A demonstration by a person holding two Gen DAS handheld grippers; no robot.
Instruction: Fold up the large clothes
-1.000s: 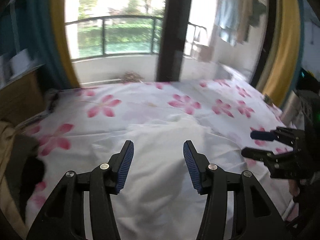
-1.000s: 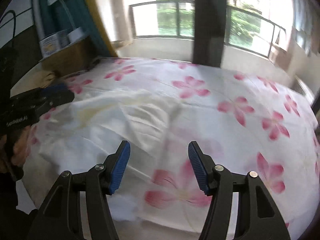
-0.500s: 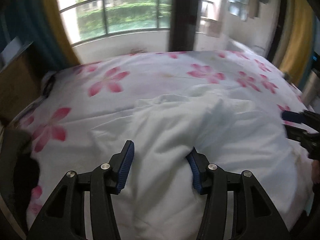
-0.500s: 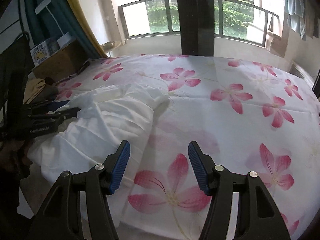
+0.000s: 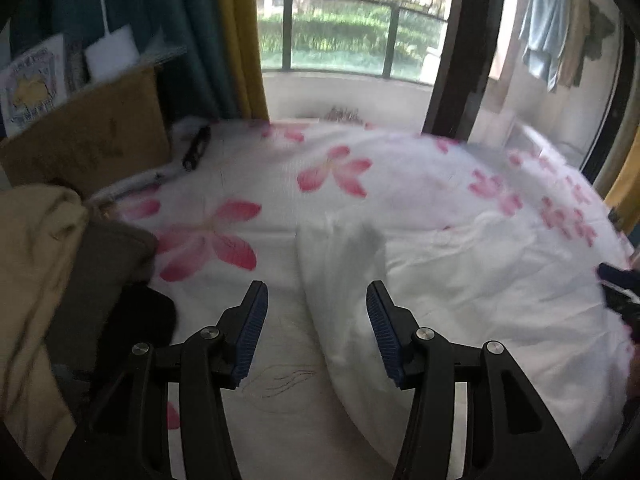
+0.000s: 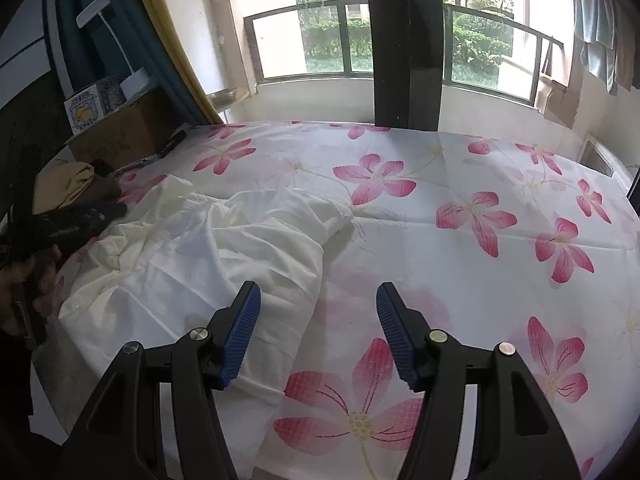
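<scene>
A large white garment (image 5: 460,300) lies crumpled on the flowered bed sheet (image 5: 332,172). My left gripper (image 5: 316,312) hangs open just above the garment's left edge, which runs beneath the gap between the blue pads; nothing is pinched. In the right wrist view the same garment (image 6: 220,248) spreads to the left, and my right gripper (image 6: 318,312) stands open over its right edge and the sheet (image 6: 480,216). The left gripper (image 6: 76,220) shows there at the far left, held by a hand (image 6: 36,280). The right gripper's tip (image 5: 618,284) peeks in at the right edge.
A pile of beige and dark clothes (image 5: 60,272) sits on the bed's left corner. Behind it stands a cardboard box (image 5: 92,136), with a black oblong object (image 5: 196,148) on the sheet beside it. Windows and a balcony railing (image 6: 360,40) lie beyond the bed.
My left gripper has swung left and a little down, from over the garment's middle to its left edge; the clothes pile has come into view. The right gripper has stayed almost still.
</scene>
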